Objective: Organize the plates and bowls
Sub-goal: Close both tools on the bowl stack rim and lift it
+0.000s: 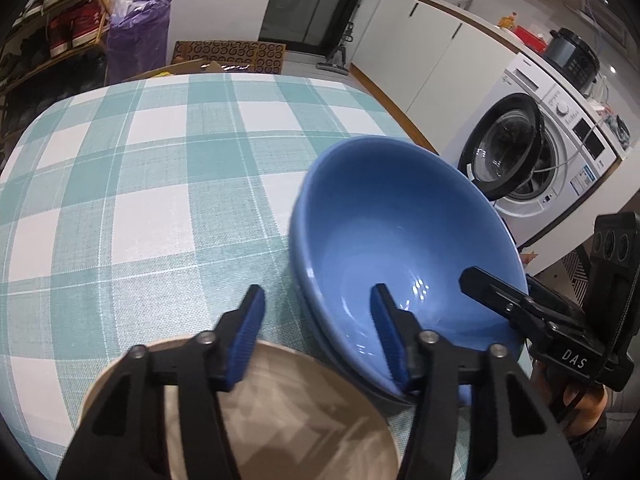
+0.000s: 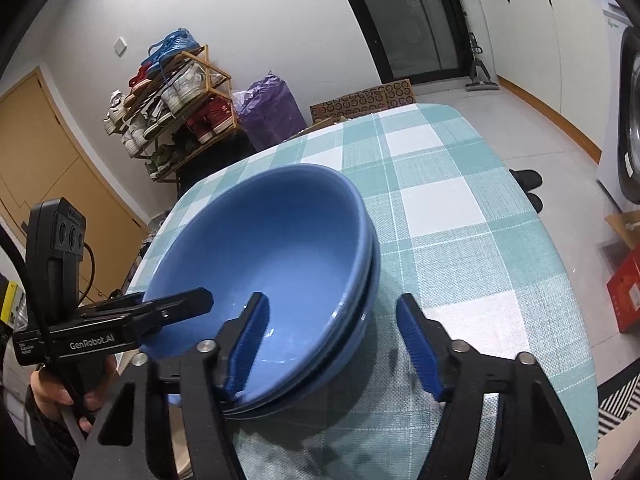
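Here, two blue bowls [image 1: 404, 236] sit nested one inside the other on the table [image 1: 160, 184], which has a teal and white checked cloth. The stack stands near the table's edge on the side of the washing machine [image 1: 552, 152]. The inner bowl is glossy, empty, and lies a little tilted in the lower one.

The left gripper [image 1: 316, 334] points down over the near rim of the bowls. Its jaws are partly open: one blue pad is inside the top bowl, the other is outside over the cloth, and they do not press on the rim. The right gripper [image 2: 332, 344] straddles the opposite rim in the same way, with its jaws apart, one finger inside and one outside, holding nothing. A hand [image 2: 60, 392] grips the handle of the left tool.

Just beside the bowls, under the left gripper, lies a beige plate [image 1: 280, 420]; it is blurred, so it may be a shallow bowl. Further away stand a shoe rack [image 2: 172, 104], a purple bag [image 2: 272, 108] and white cabinets [image 1: 420, 48].
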`<state>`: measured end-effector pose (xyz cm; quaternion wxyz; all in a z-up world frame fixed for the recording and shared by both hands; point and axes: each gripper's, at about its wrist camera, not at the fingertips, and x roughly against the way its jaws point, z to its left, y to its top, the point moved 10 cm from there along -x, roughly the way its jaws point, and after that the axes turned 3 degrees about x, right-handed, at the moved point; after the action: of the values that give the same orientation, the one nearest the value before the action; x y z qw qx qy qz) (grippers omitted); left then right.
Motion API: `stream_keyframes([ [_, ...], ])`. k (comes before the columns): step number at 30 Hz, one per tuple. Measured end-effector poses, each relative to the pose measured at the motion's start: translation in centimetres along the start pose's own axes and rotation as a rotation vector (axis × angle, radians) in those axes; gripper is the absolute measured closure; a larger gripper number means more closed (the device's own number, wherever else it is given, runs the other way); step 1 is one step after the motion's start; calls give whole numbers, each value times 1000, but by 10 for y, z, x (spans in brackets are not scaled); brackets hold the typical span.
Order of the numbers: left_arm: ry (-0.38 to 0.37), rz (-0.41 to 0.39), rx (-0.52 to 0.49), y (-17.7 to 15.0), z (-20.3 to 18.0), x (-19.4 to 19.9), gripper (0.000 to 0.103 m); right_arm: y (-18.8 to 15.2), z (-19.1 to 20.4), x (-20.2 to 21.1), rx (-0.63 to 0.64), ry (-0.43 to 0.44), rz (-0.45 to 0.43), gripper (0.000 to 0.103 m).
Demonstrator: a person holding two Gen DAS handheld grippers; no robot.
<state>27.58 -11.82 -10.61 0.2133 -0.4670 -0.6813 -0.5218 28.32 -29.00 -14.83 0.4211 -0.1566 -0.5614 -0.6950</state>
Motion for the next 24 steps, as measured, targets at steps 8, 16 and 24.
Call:
stream_keyframes([
  [8, 9, -7, -24, 1, -7, 1, 69, 5, 6, 6, 27, -17, -18, 50],
  [16, 42, -14, -44, -1, -8, 2, 71, 5, 6, 8, 40, -33, -19, 54],
  [24, 48, -13, -45, -2, -9, 3, 71, 5, 6, 8, 48, -46, -20, 54],
])
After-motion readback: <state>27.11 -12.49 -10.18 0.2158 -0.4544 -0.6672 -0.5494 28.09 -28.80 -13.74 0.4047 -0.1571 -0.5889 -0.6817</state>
